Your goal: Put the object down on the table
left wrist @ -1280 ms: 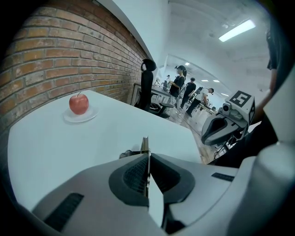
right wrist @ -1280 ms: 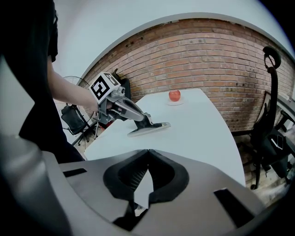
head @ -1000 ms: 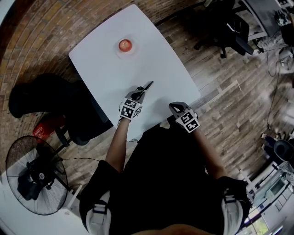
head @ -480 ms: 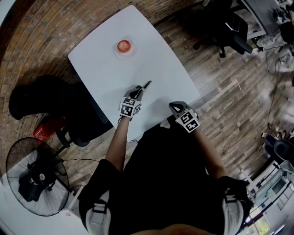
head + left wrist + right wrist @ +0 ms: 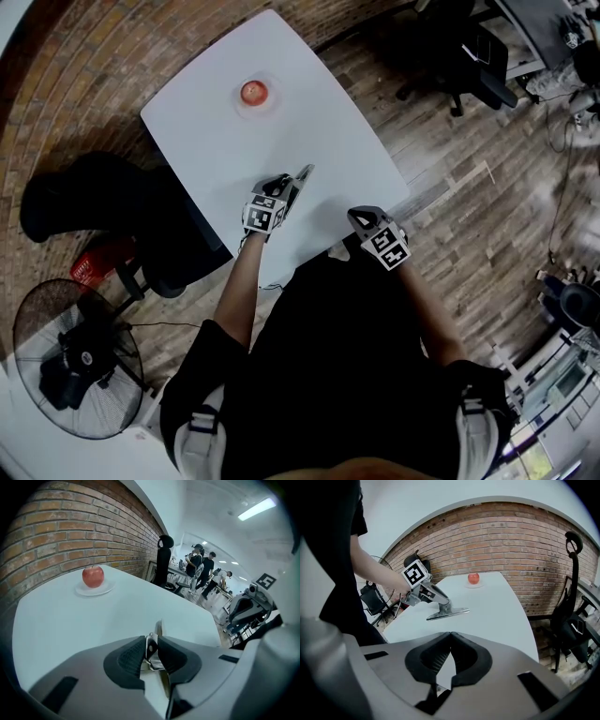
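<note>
A slim metal utensil (image 5: 302, 175) with a flat blade lies on the white table (image 5: 216, 131), and its blade (image 5: 449, 613) rests flat on the top. My left gripper (image 5: 286, 186) stands over its handle end. The jaws are opening, with the metal handle (image 5: 150, 645) still between the pads and a little gap beside it. From the right gripper view the left gripper (image 5: 440, 603) tilts down onto the utensil. My right gripper (image 5: 361, 217) hovers at the table's near edge, shut (image 5: 450, 634) on nothing.
A red apple (image 5: 254, 92) sits on a small white plate (image 5: 93, 589) at the far end of the table, by the brick wall. A fan (image 5: 70, 356) and a dark chair (image 5: 103, 216) stand left of the table. Office chairs (image 5: 469, 56) are at the right.
The left jaws have parted around the utensil, and its blade now lies flatter and brighter on the table. Both hands have hardly moved.
</note>
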Tool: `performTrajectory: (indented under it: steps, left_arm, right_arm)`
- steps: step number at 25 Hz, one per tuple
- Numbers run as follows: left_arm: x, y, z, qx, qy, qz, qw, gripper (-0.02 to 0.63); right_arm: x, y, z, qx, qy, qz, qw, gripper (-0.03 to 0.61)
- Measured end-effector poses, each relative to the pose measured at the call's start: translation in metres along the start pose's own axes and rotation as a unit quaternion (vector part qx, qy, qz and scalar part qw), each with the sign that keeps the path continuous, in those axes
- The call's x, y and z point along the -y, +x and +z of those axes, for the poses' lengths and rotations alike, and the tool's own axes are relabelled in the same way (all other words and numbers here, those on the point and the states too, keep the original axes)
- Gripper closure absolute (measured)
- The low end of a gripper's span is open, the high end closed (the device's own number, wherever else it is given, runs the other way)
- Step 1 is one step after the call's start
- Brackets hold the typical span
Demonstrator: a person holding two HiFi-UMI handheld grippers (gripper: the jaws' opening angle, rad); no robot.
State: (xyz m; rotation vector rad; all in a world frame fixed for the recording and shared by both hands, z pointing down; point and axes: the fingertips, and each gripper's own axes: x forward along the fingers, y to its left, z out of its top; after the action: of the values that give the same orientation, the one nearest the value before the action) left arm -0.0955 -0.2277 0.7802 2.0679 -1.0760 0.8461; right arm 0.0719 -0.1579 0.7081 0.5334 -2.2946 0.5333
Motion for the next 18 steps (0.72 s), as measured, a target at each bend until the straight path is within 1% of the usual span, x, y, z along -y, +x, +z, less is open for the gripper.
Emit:
performTrajectory:
  steps: [5,11,15,18]
  left_arm:
    - [0.001,0.001,0.004,0.004,0.001,0.006,1.0000,0.515]
    - [0.003,-0.003,0.017,0.028,-0.003,0.019,0.9994,0.455]
    - [-0.001,-0.014,0.023,0.048,0.003,0.043,0.9979,0.453]
    - [-0.003,-0.023,0.023,0.057,0.002,0.052,0.9970,0.453]
  right_arm:
    - [0.005,-0.004,0.001,0.004,0.002,-0.004,1.000,0.580]
    - [0.005,-0.006,-0.002,0.006,0.002,-0.004,1.000,0.580]
    - [0.001,-0.006,0.001,0.010,-0.001,-0.002,1.000,0.580]
    - [-0.003,-0.005,0.004,0.015,-0.004,-0.001,1.000,0.580]
